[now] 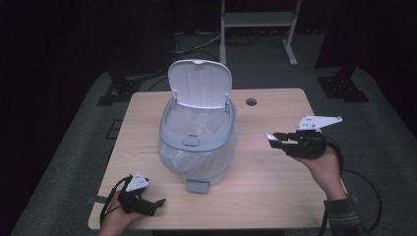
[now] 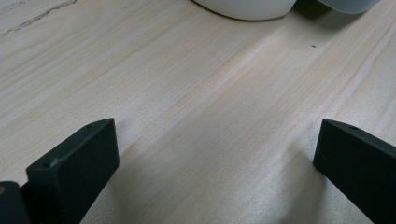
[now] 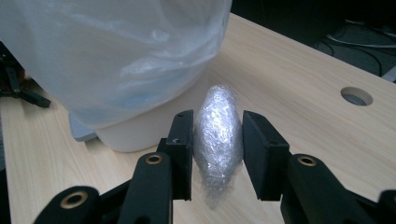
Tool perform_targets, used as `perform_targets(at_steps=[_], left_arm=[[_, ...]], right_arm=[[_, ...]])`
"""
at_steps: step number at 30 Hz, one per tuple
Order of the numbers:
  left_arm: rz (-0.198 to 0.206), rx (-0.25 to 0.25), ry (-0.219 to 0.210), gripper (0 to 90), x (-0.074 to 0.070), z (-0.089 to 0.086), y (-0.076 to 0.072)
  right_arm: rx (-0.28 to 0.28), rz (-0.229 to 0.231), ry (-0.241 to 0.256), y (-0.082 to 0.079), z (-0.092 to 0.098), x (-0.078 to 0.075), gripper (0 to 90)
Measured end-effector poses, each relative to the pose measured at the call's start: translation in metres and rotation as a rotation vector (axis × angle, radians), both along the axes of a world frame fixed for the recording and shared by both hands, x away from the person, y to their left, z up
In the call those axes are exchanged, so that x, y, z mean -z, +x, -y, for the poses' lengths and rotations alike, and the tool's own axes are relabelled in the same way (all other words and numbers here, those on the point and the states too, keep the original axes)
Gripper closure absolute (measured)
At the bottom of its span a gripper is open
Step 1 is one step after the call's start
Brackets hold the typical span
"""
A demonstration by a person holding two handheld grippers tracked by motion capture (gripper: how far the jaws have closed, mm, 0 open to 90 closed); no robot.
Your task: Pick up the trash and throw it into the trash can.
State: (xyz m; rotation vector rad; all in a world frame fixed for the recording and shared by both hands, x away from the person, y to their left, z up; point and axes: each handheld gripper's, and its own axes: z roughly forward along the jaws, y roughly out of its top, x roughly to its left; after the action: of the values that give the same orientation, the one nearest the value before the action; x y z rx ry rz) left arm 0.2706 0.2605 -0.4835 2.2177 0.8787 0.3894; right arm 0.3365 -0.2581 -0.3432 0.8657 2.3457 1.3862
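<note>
We squeeze a crumpled plastic wrap ball (image 3: 218,130) in our right gripper (image 3: 218,154), beside the open bin (image 1: 196,135), our left gripper (image 2: 217,154) spread wide on the table (image 2: 196,93)

Right gripper (image 3: 217,154) jaws clamp a crumpled wad (image 3: 217,133) of clear plastic wrap, upright between the black pads (image 3: 183,149), one on each side. Wad's lower tip hangs below the pads. Behind it sits the white bin (image 3: 140,128) with a translucent bag (image 3: 112,56) draped over its side, standing on the wooden table (image 3: 289,84). A grey pedal (image 3: 81,130) pokes out at the bin's base. Round hole (image 3: 357,96) in the tabletop at far right. Left gripper (image 3: 18,86) shows dark at the left edge.
</note>
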Motion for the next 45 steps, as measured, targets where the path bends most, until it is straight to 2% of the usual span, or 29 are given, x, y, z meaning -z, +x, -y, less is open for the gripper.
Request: perform_targets(at_steps=[14, 24, 30, 45], left_arm=[[0.0, 0.0, 0.0, 0.0, 0.0, 0.0, 0.0], [0.0, 0.0, -0.001, 0.0, 0.0, 0.0, 0.0], [0.001, 0.0, -0.002, 0.0, 0.0, 0.0, 0.0], [0.001, 0.0, -0.002, 0.0, 0.0, 0.0, 0.0]], right_arm=[[-0.058, 0.039, 0.038, -0.005, -0.015, -0.026, 64.3], [-0.104, 0.07, 0.087, -0.003, -0.03, -0.047, 64.4], [-0.14, 0.089, 0.089, 0.0, -0.045, -0.06, 64.3], [-0.19, 0.13, 0.112, 0.004, -0.065, -0.088, 64.3]])
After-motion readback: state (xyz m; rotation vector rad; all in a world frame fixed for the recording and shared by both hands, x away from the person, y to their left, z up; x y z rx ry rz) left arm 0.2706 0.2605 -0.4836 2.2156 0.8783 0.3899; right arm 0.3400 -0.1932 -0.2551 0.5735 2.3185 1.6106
